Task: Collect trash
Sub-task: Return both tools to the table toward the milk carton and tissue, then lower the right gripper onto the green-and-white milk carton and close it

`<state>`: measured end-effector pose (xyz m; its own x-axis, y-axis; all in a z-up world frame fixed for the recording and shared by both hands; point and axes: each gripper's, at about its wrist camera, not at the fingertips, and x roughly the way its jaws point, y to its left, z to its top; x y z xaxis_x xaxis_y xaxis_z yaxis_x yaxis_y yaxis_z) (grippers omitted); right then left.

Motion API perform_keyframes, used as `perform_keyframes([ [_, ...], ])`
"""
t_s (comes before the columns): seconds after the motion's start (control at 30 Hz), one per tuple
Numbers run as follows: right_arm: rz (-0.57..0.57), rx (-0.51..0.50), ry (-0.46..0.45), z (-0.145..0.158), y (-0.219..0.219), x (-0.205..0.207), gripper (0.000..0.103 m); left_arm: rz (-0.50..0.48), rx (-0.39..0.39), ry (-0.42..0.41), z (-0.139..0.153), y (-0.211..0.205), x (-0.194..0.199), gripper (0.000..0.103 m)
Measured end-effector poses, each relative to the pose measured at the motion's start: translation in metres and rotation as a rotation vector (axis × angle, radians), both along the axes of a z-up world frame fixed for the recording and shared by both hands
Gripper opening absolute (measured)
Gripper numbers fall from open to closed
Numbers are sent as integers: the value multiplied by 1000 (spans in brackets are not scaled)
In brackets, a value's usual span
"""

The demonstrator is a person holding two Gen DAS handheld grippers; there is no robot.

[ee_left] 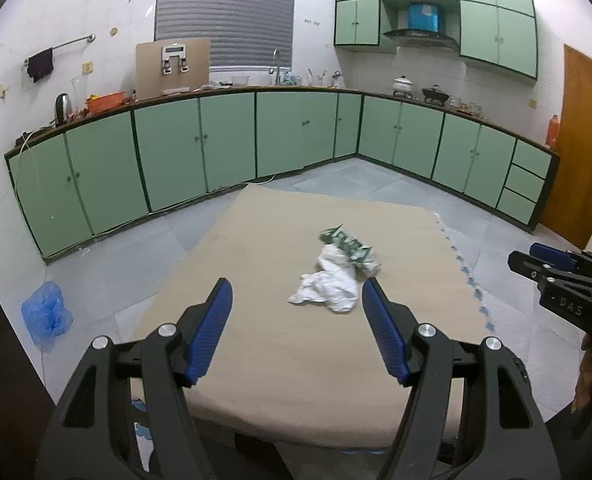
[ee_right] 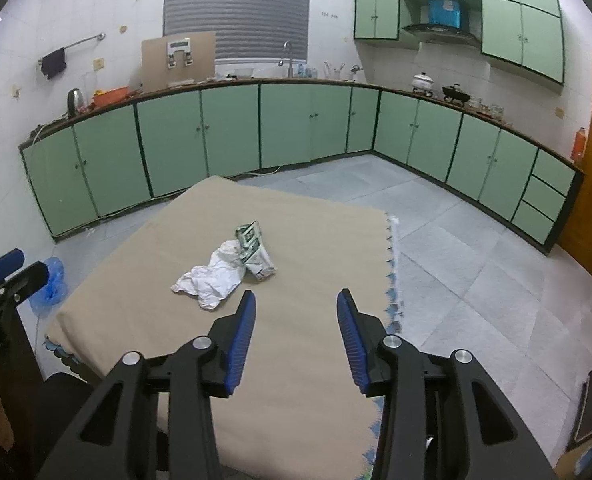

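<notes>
Two pieces of trash lie touching near the middle of the beige cloth-covered desk (ee_left: 256,340): a crumpled white plastic bag (ee_left: 328,282) and, just behind it, a crushed green-and-white printed paper packet (ee_left: 352,246). Both look feather-light and limp. The bag is thin, wrinkled film, likely slippery, and would collapse under a pinch; a bunched fold along its raised middle seems the surest hold. The packet is stiffer, creased flat with a jutting corner, and would take a grip across its folded edge.

The left tongs (ee_left: 296,290) are spread wide with nothing between their ribbed blue pads, just short of the bag. The right tongs (ee_right: 294,300) are parted too, empty, to the right of the trash. On the grey tiled floor (ee_right: 456,260) sits a soft blue plastic bag (ee_left: 46,314).
</notes>
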<state>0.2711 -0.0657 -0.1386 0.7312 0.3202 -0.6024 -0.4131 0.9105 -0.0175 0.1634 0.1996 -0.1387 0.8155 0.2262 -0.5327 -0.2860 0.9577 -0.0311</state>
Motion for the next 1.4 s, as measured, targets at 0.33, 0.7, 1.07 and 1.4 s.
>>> perform_keyframes([
  [0.33, 62, 34, 24, -40, 30, 33, 44, -26, -26, 43, -42, 26, 37, 66],
  [0.7, 121, 60, 48, -76, 47, 86, 46, -106, -10, 54, -78, 17, 102, 66],
  [1.07, 169, 31, 107, -117, 76, 137, 47, -120, -21, 98, -119, 45, 175, 66],
  [1.4, 203, -16, 130, -142, 109, 170, 51, -122, -25, 103, -124, 54, 193, 66],
])
